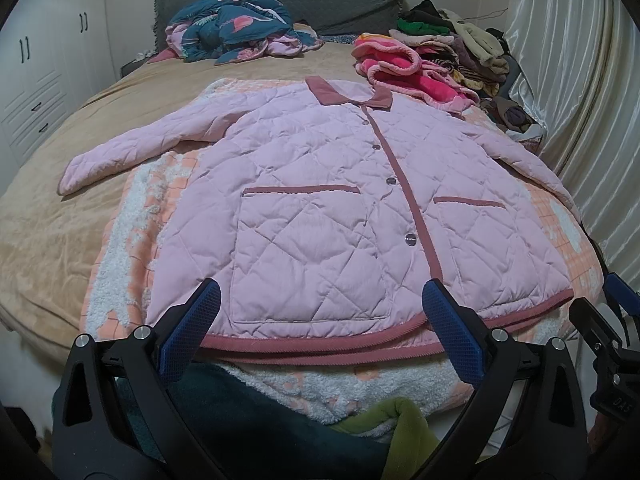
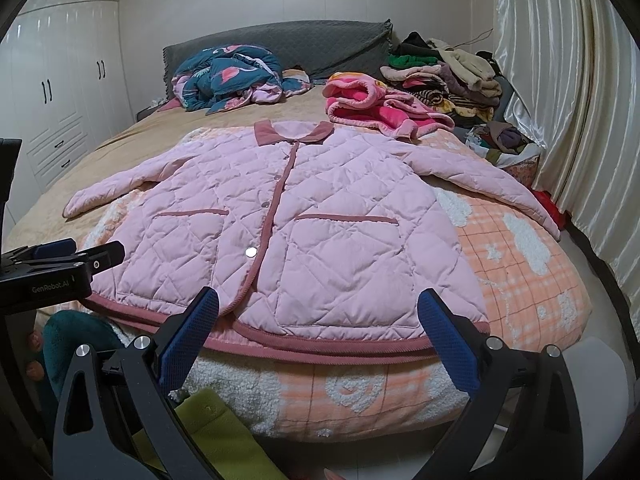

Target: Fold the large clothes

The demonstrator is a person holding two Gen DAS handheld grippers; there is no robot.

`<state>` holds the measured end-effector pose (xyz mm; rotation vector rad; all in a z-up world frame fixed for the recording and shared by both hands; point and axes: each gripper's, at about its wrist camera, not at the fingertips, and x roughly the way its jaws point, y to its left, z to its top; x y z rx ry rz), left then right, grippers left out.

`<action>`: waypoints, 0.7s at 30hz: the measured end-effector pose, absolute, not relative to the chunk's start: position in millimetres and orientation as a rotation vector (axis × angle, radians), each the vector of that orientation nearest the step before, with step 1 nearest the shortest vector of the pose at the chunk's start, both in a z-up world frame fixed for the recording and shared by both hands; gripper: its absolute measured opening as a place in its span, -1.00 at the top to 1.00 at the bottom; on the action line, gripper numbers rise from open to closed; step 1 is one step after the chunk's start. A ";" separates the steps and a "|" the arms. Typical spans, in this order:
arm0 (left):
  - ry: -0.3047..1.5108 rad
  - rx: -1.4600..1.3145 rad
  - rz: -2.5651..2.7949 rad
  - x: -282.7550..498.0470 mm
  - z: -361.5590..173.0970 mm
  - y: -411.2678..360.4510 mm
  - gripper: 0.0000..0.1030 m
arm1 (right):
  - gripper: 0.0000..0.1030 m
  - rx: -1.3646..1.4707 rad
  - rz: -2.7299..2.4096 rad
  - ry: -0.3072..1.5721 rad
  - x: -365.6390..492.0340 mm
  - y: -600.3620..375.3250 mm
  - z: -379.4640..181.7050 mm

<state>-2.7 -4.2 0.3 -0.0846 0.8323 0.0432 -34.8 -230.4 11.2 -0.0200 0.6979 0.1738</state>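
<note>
A bedroom holds a bed (image 1: 48, 216) with a tan cover, a grey headboard (image 1: 320, 0), white wardrobes (image 2: 60, 92) on the left and pale curtains (image 2: 568, 100) on the right. A pink quilted jacket (image 1: 320, 208) lies flat and buttoned, front up, sleeves spread, on an orange-and-white fleece blanket (image 2: 520, 280) at the near end of the bed. The left gripper (image 1: 320, 300) hangs with its jaws wide apart over the jacket's hem, holding nothing; the right gripper (image 2: 318, 300) is likewise spread and empty. Only the right wrist view shows the blanket's heart pattern and the left gripper from the side. Heaped clothes (image 1: 452, 48) and a blue floral quilt (image 1: 236, 28) sit near the headboard.
</note>
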 end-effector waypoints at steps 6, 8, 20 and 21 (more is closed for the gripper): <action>0.831 -0.085 0.041 -2.6 0.2 -3.8 -0.83 | -0.92 -0.020 0.175 0.699 -34.8 -229.9 12.3; 0.833 -0.084 0.040 -2.8 0.3 -3.9 -0.83 | -0.92 -0.019 0.176 0.697 -34.9 -230.0 13.0; 0.827 -0.081 0.033 3.2 8.0 -5.5 -0.83 | -0.92 -0.018 0.199 0.694 -31.5 -225.1 17.0; 0.826 -0.080 0.032 4.4 8.2 -6.6 -0.83 | -0.92 -0.019 0.203 0.696 -29.9 -223.6 16.7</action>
